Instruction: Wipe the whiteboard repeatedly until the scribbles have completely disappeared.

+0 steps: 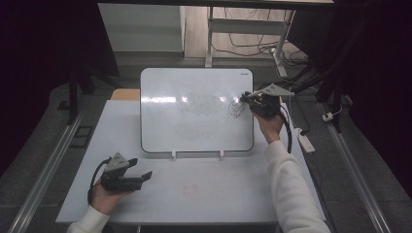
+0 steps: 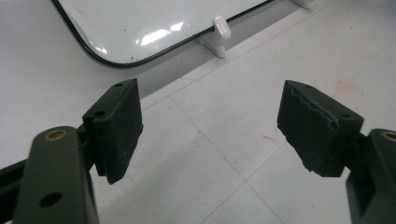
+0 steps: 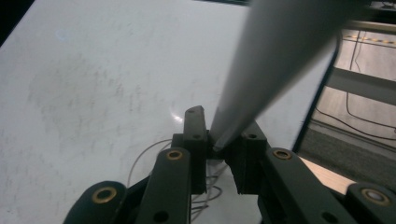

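Item 1: right gripper [image 1: 248, 98], jaws clamped on a grey marker [image 3: 261, 79], tip on the whiteboard [image 1: 194, 136] scribble [image 1: 236, 109]. Keep your pressure light, strokes short. Item 2: left gripper [image 1: 142, 175], jaws spread, holding nothing.

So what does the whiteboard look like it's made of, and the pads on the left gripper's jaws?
The whiteboard looks like glossy coated metal or melamine, I can't tell which: lamp glare streaks across it, faint wiped smudges remain, and a thin dark rim edges it. The left gripper has pads that look like matte black rubber: dull, no shine, with a wavy, slightly chipped edge on one.
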Tool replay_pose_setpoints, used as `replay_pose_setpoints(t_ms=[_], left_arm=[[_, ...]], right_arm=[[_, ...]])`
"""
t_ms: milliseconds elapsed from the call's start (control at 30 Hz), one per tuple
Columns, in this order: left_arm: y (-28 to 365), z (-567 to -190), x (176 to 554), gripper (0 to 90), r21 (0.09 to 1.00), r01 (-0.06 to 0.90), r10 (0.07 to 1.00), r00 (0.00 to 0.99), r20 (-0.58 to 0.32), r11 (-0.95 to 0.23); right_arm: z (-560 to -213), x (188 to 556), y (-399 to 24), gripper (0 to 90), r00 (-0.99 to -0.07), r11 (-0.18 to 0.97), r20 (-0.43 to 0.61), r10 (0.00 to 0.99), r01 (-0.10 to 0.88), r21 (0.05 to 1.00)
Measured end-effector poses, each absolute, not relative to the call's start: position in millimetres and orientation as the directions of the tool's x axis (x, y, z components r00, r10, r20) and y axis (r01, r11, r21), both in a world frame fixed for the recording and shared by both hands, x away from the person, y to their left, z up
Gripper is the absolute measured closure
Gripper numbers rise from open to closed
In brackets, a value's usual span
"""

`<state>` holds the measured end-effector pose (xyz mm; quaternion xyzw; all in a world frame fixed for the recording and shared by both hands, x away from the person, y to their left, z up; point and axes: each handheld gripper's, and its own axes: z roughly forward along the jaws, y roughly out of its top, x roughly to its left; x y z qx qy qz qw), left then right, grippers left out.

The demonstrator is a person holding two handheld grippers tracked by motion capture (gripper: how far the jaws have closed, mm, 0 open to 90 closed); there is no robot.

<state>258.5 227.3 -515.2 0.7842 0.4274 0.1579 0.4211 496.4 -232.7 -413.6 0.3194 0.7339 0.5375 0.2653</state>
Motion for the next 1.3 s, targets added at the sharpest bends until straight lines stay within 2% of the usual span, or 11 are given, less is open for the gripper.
replay_pose_setpoints(t_ms=[100, 267, 400, 467, 567, 700, 867, 1033, 1167, 1233, 1300], left_arm=[[226.9, -514.3, 257.0, 23.5, 0.799, 0.532, 0.801, 0.588, -0.110, -0.281], [227.3, -515.8, 259.5, 23.5, 0.794, 0.540, 0.801, 0.587, -0.116, -0.280], [226.7, -514.9, 257.6, 23.6, 0.798, 0.534, 0.800, 0.589, -0.113, -0.281], [227.1, -515.0, 258.2, 23.6, 0.798, 0.534, 0.801, 0.587, -0.115, -0.277], [227.7, -515.9, 259.0, 23.6, 0.795, 0.540, 0.802, 0.586, -0.118, -0.278], [227.2, -515.0, 257.5, 23.6, 0.799, 0.534, 0.800, 0.588, -0.116, -0.277], [226.9, -516.6, 260.4, 23.6, 0.792, 0.542, 0.799, 0.590, -0.121, -0.280], [227.5, -515.2, 258.0, 23.6, 0.799, 0.533, 0.799, 0.590, -0.117, -0.277], [228.5, -516.4, 259.9, 23.6, 0.795, 0.539, 0.799, 0.588, -0.121, -0.276], [227.1, -516.5, 260.0, 23.6, 0.795, 0.539, 0.798, 0.591, -0.119, -0.280], [226.1, -515.6, 258.7, 23.6, 0.796, 0.535, 0.797, 0.594, -0.114, -0.285]], right_arm=[[-413.9, 500.6, -245.2, 77.8, -0.598, 0.103, 0.047, 0.800, 0.214, 0.971], [-422.7, 489.7, -226.3, 77.8, -0.677, 0.207, -0.030, 0.735, 0.183, 0.961], [-421.5, 496.5, -240.2, 77.8, -0.609, 0.059, 0.087, 0.789, 0.216, 0.975], [-425.0, 493.4, -229.0, 77.8, -0.640, 0.089, 0.070, 0.765, 0.214, 0.973], [-425.7, 488.4, -212.7, 77.8, -0.681, 0.192, -0.019, 0.732, 0.179, 0.965], [-422.6, 495.9, -227.6, 77.9, -0.614, 0.066, 0.074, 0.786, 0.203, 0.977], [-429.8, 484.9, -200.6, 77.9, -0.698, 0.197, -0.023, 0.715, 0.170, 0.966], [-426.0, 496.0, -213.4, 77.8, -0.650, 0.075, 0.076, 0.756, 0.201, 0.977], [-429.3, 488.4, -199.6, 77.8, -0.752, 0.219, 0.015, 0.659, 0.211, 0.953], [-424.2, 490.4, -205.7, 77.8, -0.725, 0.223, -0.006, 0.689, 0.203, 0.953], [-420.7, 494.4, -214.7, 77.8, -0.677, 0.159, 0.022, 0.736, 0.204, 0.966]])
